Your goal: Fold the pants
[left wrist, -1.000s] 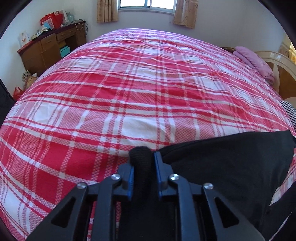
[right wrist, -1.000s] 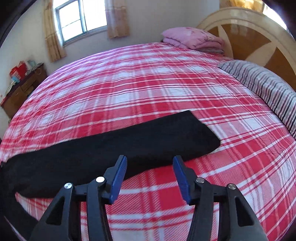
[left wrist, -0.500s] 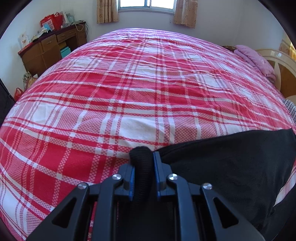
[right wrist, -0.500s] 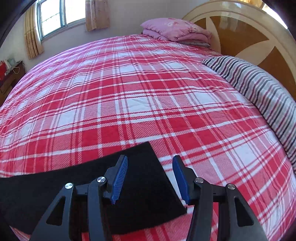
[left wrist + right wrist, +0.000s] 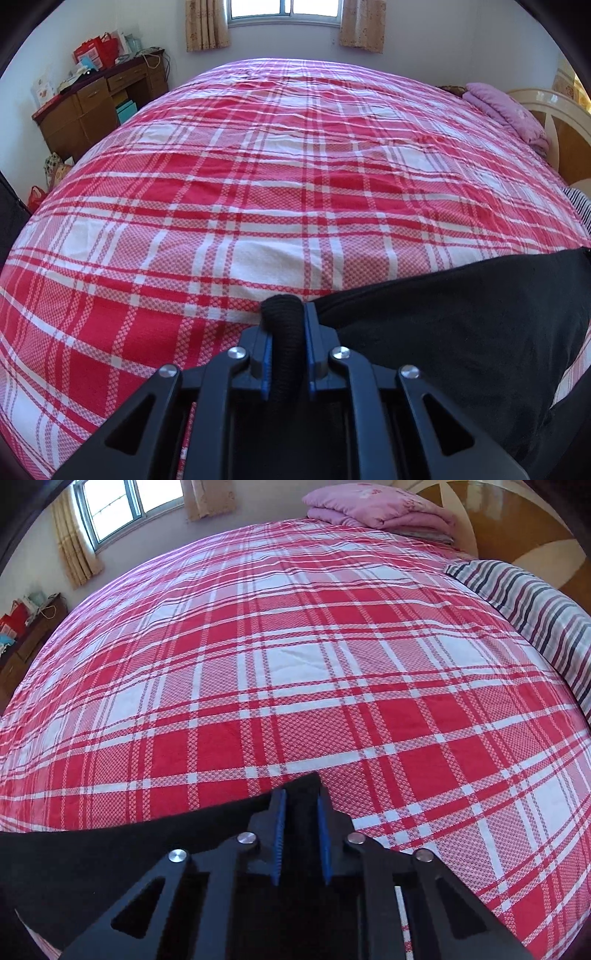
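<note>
Left gripper (image 5: 285, 325), right gripper (image 5: 300, 812): black frames, blue pads, silver screws.

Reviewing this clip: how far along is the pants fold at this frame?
Early. Done: the black pants lie stretched on the plaid bed. In hand: the left gripper is shut on a bunched end, and the right gripper has closed onto the other end's corner. Left: no end has been carried over the other, so the actual fold remains.
</note>
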